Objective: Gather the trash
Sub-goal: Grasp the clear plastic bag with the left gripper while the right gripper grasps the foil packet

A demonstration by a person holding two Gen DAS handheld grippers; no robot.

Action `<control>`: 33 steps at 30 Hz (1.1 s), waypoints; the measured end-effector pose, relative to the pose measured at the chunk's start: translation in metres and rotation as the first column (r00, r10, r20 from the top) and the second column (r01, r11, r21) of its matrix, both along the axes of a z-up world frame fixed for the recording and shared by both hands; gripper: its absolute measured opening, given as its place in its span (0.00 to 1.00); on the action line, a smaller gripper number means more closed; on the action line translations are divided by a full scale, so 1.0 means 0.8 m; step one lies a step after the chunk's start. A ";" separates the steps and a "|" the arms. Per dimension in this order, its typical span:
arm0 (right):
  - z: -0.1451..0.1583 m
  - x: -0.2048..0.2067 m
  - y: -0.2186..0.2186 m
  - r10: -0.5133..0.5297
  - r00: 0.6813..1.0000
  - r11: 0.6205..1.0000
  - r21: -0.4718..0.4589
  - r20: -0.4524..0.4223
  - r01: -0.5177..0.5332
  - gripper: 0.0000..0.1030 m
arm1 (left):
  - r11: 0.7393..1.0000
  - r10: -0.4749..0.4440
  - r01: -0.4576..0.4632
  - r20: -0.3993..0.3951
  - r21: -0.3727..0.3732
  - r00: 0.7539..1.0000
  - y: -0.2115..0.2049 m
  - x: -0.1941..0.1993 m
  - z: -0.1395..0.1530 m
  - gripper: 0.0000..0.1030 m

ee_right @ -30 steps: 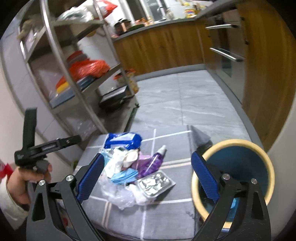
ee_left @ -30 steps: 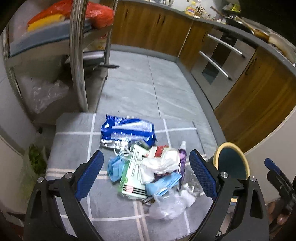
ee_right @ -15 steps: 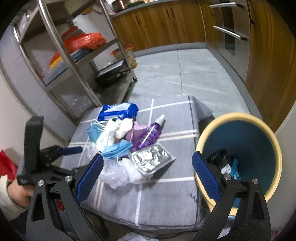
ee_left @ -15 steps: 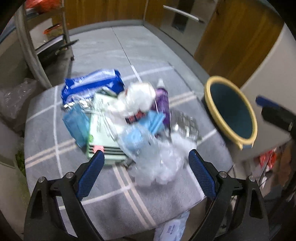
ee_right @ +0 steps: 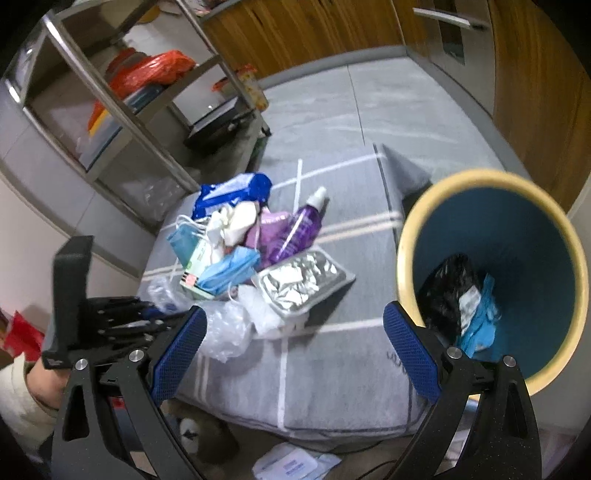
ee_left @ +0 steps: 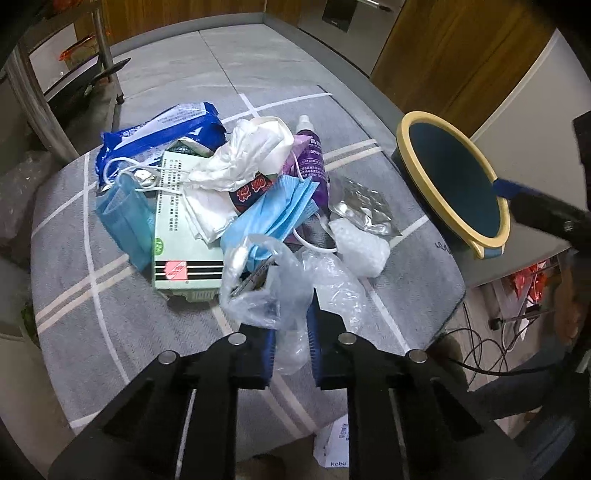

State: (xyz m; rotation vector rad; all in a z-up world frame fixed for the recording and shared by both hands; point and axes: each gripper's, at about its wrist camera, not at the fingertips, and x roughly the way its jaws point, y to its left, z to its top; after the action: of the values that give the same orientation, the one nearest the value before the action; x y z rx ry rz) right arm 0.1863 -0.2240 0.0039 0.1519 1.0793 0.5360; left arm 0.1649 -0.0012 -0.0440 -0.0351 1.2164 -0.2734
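A pile of trash lies on a grey cushion (ee_left: pixel 92 295) with white lines: a blue wipes pack (ee_left: pixel 159 129), a green-white box (ee_left: pixel 181 236), blue face masks (ee_left: pixel 273 206), white tissue (ee_left: pixel 247 155), a purple spray bottle (ee_left: pixel 312 155) and a foil tray (ee_left: pixel 362 206). My left gripper (ee_left: pixel 291 325) is closing its jaws, and the pads pinch a clear plastic bag (ee_left: pixel 266 280) at the pile's near edge. My right gripper (ee_right: pixel 291 321) hangs open over the cushion's front, holding nothing. A yellow-rimmed blue bin (ee_right: pixel 406 236) stands to its right, with a black bag (ee_right: pixel 447 291) inside.
A metal shelf rack (ee_right: pixel 122 110) stands behind the cushion on the left. Wooden cabinets (ee_right: pixel 314 33) line the far wall and the right side. Papers (ee_right: pixel 291 465) and cables (ee_left: pixel 480 350) lie on the floor below the cushion's front edge.
My left gripper dropped toward the pile's near edge and its wide jaws closed on the clear plastic bag. My right gripper sank lower over the cushion and bin, staying open.
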 end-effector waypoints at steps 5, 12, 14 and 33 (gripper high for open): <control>-0.025 0.010 -0.015 -0.047 0.993 0.995 0.083 -0.107 0.056 0.93 | 1.000 0.009 -0.008 0.038 -0.018 0.999 0.004 -0.004 0.034 0.12; -0.058 0.033 -0.024 -0.097 0.963 0.953 0.257 -0.251 0.162 0.93 | 0.999 0.051 -0.048 0.113 -0.023 0.992 0.014 -0.004 0.074 0.12; -0.068 0.040 -0.021 -0.102 0.954 0.940 0.287 -0.283 0.186 0.91 | 0.997 0.070 -0.067 0.130 -0.025 0.989 0.019 -0.004 0.081 0.12; -0.143 0.064 0.025 -0.156 0.870 0.883 0.329 -0.468 0.335 0.70 | 0.978 0.198 -0.181 0.182 -0.103 0.963 0.060 0.018 0.113 0.12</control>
State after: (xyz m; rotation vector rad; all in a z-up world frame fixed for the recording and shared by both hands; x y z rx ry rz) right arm 0.2378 -0.2041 -0.1101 0.7991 1.3433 0.4917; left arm 0.1789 0.0467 0.0467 -0.1946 1.0012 -0.1565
